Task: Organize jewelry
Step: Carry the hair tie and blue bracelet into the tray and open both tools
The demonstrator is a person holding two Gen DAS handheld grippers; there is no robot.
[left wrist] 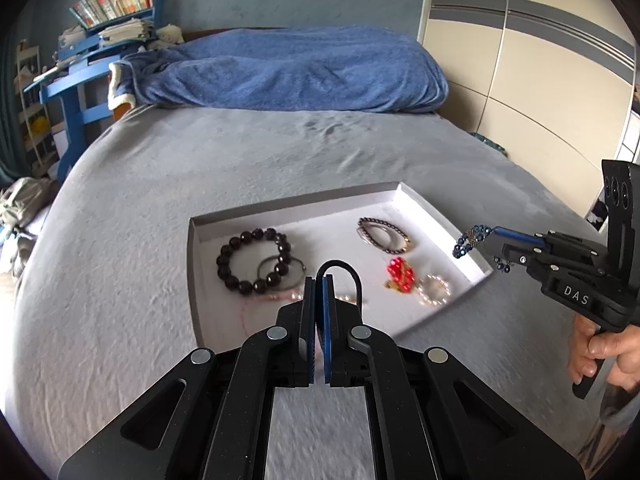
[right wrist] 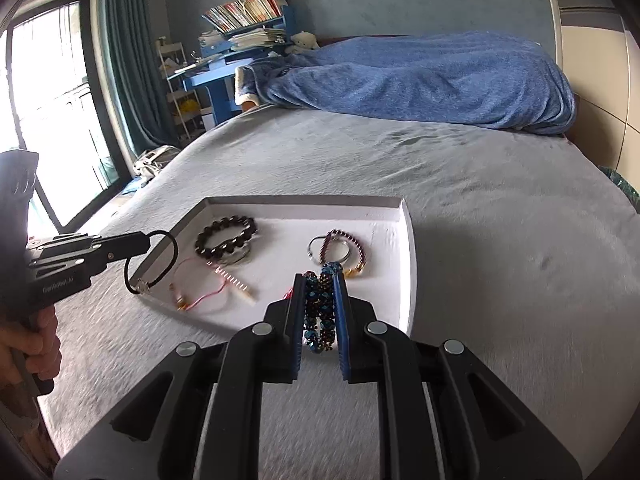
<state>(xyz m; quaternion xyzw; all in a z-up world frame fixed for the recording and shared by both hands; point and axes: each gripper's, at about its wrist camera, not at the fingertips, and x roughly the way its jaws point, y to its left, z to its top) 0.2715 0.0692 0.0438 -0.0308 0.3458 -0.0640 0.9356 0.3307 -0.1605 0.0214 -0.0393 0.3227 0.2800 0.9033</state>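
A shallow white tray (left wrist: 404, 200) lies on the grey bed. In it lie a dark bead bracelet (left wrist: 252, 260), a purple bead bracelet with rings (left wrist: 382, 234), a red bead piece (left wrist: 400, 274), a pearl bracelet (left wrist: 434, 290) and a pink cord necklace (right wrist: 204, 296). My left gripper (left wrist: 319, 280) is shut on a black hair tie (left wrist: 340, 270), held above the tray's near edge; it also shows in the right wrist view (right wrist: 146, 242). My right gripper (right wrist: 318, 280) is shut on a blue beaded bracelet (right wrist: 320, 304), just off the tray's right corner (left wrist: 490, 234).
The grey bed cover (left wrist: 240, 152) spreads all round the tray. A blue blanket (left wrist: 288, 68) is heaped at the far end. A blue desk with books (left wrist: 100, 24) stands far left, a wardrobe (left wrist: 540, 60) on the right, a window (right wrist: 48, 112) at the left.
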